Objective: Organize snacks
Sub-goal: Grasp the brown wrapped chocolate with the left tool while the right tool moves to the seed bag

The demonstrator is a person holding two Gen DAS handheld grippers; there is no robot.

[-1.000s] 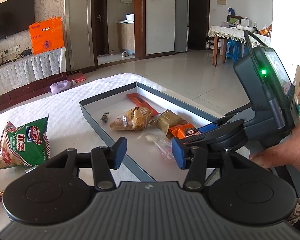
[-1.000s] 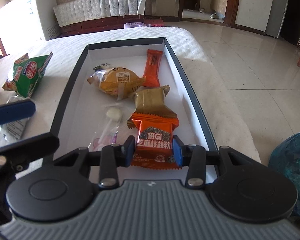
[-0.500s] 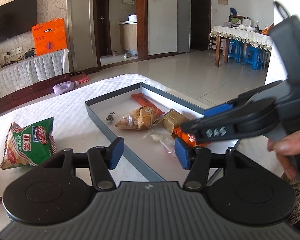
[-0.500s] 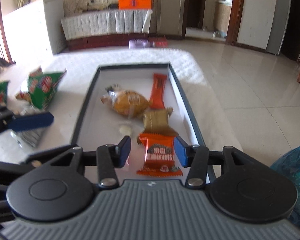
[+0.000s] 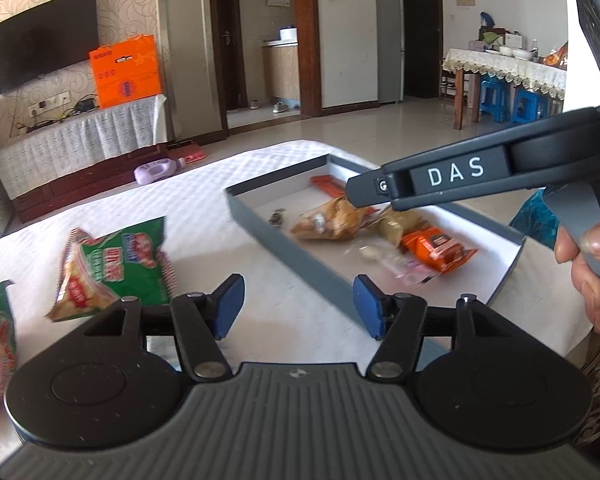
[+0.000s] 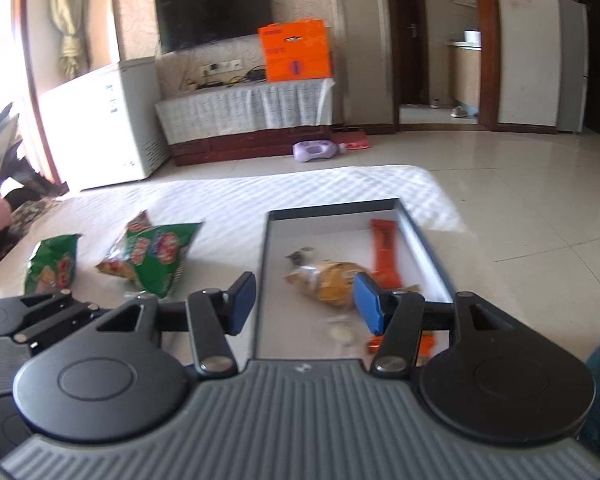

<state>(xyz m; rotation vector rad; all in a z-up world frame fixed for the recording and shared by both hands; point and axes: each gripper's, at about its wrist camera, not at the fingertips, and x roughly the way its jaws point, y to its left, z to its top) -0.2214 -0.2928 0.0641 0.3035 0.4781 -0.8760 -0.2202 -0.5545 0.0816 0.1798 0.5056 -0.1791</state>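
Observation:
A grey-rimmed white tray (image 5: 284, 248) (image 6: 262, 280) on the white table holds an orange square packet (image 5: 436, 246), a yellow-brown bun bag (image 5: 328, 222) (image 6: 332, 276), a long orange bar (image 6: 384, 248) and small wrapped sweets. Two green snack bags (image 5: 116, 260) (image 6: 156, 256) lie on the cloth left of the tray. My left gripper (image 5: 298, 306) is open and empty above the cloth beside the tray's near rim. My right gripper (image 6: 304, 300) is open and empty, raised over the tray's near end; its body crosses the left wrist view (image 5: 460, 176).
The white cloth-covered table (image 6: 228, 204) ends at tiled floor on the right. A teal bag (image 5: 534, 220) sits off the table's right edge. A TV stand with an orange box (image 6: 296, 50) and a white freezer (image 6: 108, 120) stand far behind.
The right gripper let go of the orange square packet, opened wider and lifted up and back from the tray. The left gripper swung left, bringing the green bags into view.

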